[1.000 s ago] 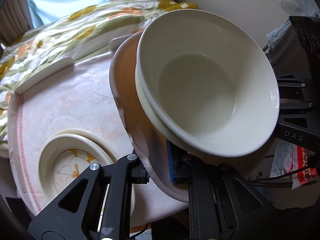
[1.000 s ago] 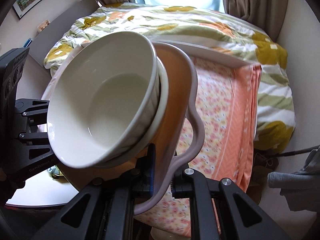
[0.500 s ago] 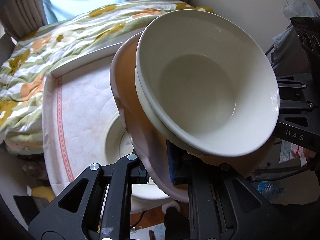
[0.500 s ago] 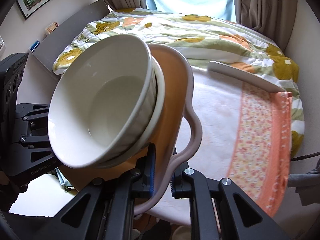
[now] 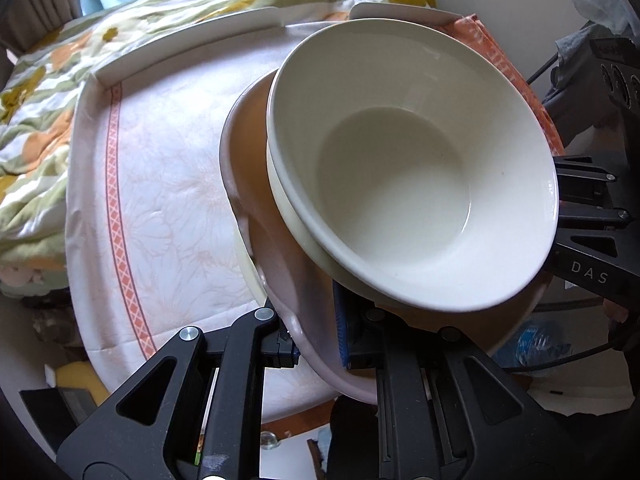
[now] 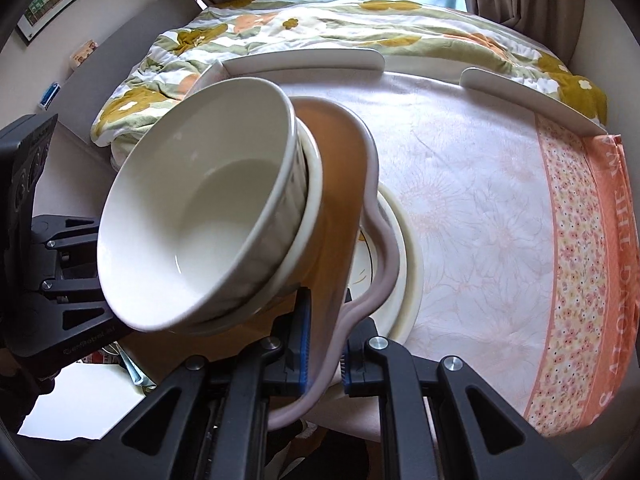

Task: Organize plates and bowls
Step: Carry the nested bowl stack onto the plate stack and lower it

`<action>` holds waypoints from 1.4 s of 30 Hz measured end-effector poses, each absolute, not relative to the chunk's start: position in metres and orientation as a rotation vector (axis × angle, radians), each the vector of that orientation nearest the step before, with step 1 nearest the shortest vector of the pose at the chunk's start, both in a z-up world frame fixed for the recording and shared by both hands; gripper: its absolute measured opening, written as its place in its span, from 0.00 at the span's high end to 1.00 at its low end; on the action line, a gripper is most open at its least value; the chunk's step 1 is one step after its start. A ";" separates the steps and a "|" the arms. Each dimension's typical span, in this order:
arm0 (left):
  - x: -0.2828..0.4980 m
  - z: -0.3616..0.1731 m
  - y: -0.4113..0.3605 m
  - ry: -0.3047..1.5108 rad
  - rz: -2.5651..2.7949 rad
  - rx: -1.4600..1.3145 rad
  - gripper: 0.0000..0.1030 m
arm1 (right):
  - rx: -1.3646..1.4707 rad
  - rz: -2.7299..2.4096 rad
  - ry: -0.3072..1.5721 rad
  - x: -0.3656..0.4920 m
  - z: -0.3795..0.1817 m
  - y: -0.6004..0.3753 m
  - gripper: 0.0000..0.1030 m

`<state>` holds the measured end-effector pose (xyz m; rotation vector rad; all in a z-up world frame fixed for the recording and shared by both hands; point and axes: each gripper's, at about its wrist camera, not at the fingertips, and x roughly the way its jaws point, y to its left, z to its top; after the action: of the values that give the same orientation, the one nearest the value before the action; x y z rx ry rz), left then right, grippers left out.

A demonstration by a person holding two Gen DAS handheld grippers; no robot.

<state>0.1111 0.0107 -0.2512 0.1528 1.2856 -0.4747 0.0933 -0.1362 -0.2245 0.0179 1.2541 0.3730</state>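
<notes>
A white bowl (image 5: 400, 184) (image 6: 200, 232) sits nested in a cream bowl (image 6: 314, 200) on a pink scalloped plate (image 5: 240, 184) (image 6: 344, 184) with an orange inside. My left gripper (image 5: 316, 344) is shut on the plate's left rim. On the opposite rim my right gripper (image 6: 324, 360) is shut too. The stack hangs tilted over the round table (image 5: 160, 200) (image 6: 460, 200). Below it lies a cream plate with a flower pattern (image 6: 404, 264) (image 5: 248, 268), mostly hidden by the held plate.
Floral cloth covers the table, with an orange patterned cloth (image 6: 580, 280) along its right side. White curved rails (image 6: 304, 60) (image 5: 180, 40) edge its far side. A flowered quilt (image 6: 320, 20) lies beyond. Clutter fills the floor around the table.
Both grippers have carried the plate and bowls across over the table. The flower plate, earlier in plain view at the lower left, now lies beneath the held plate.
</notes>
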 end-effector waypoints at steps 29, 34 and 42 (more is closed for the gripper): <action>0.111 -0.265 0.003 1.258 -0.346 0.191 0.89 | 0.047 0.330 1.248 0.088 -0.250 -0.140 0.89; 0.110 -0.262 0.003 1.262 -0.319 0.200 0.89 | 0.069 0.314 1.251 0.087 -0.246 -0.143 0.89; 0.105 -0.253 0.006 1.268 -0.303 0.177 0.87 | 0.072 0.292 1.256 0.086 -0.240 -0.144 0.89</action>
<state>0.1050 0.0063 -0.2526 0.1771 1.2682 -0.3028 0.0855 -0.1441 -0.2401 0.0719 1.2559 0.2920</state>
